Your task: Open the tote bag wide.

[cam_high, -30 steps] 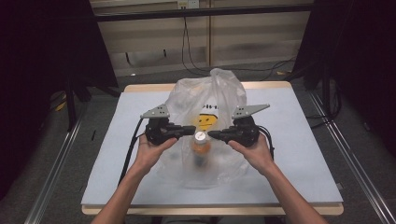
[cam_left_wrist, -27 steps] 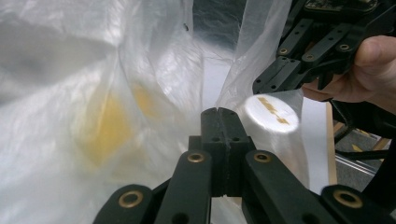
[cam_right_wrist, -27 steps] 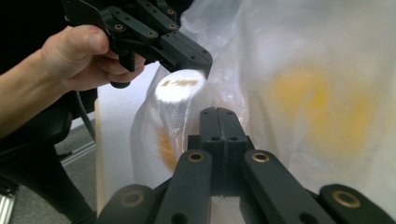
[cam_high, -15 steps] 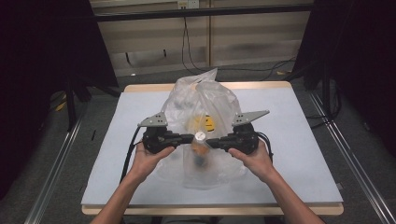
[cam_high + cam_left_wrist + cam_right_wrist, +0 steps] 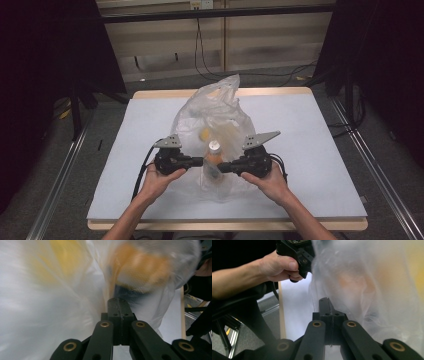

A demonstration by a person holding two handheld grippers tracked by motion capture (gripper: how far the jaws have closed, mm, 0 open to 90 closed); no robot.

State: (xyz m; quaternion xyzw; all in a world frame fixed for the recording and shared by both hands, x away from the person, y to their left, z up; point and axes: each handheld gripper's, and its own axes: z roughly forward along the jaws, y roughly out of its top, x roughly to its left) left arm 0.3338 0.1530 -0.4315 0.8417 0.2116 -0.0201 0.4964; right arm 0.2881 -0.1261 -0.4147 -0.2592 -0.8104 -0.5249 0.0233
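so the clear plastic bag [image 5: 215, 125] with a bottle [image 5: 214, 152] inside is sat mid-table and is pinched at its near edge from both sides, left gripper [image 5: 199, 161] and right gripper [image 5: 222, 167] both clamped on film, probably so the mouth is kept controlled

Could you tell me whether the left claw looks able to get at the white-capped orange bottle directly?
Probably not: the left claw is shut on the clear plastic bag, whose film surrounds the white-capped orange bottle.
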